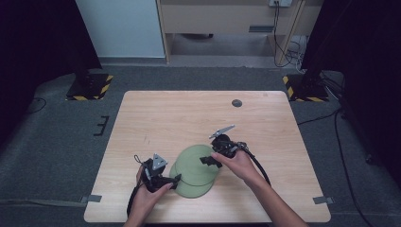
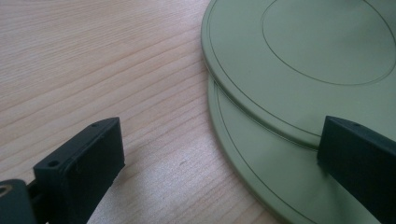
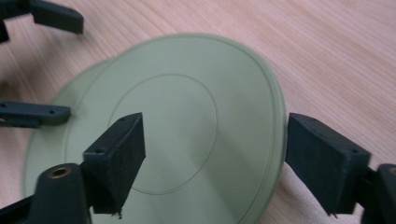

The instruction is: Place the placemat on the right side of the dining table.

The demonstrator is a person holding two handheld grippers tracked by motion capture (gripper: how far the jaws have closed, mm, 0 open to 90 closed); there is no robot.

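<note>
In the high view, two green plates lie on the wooden surface [image 1: 156, 118], in its near middle part. The upper plate [image 1: 197, 164] lies partly over the lower plate [image 1: 189, 189], shifted a little to the far right, so the lower one shows at the near and left side. The left tongs [image 1: 176, 179] are at the left edge of the plates, held by the left hand [image 1: 147, 189]. The right tongs [image 1: 208, 161] are over the right part of the upper plate, and the right hand [image 1: 239, 163] holds them.

In the left gripper view, the left tongs [image 2: 215, 154] stand wide open. One jaw is over the bare wood and the other jaw is over the rim of the lower plate [image 2: 261, 177]. The upper plate [image 2: 299, 60] is beyond it. The pads press on nothing.

In the right gripper view, the right tongs [image 3: 215, 154] are rather wide. One jaw is above the middle of the upper plate [image 3: 187, 93] and the other jaw is outside its rim, over the wood, so the rim is between them. The pads do not press on it. The lower plate [image 3: 51, 140] shows as a narrow band at the left. The jaws of the left tongs [image 3: 35, 65] show at the far left edge of the plates.
</note>
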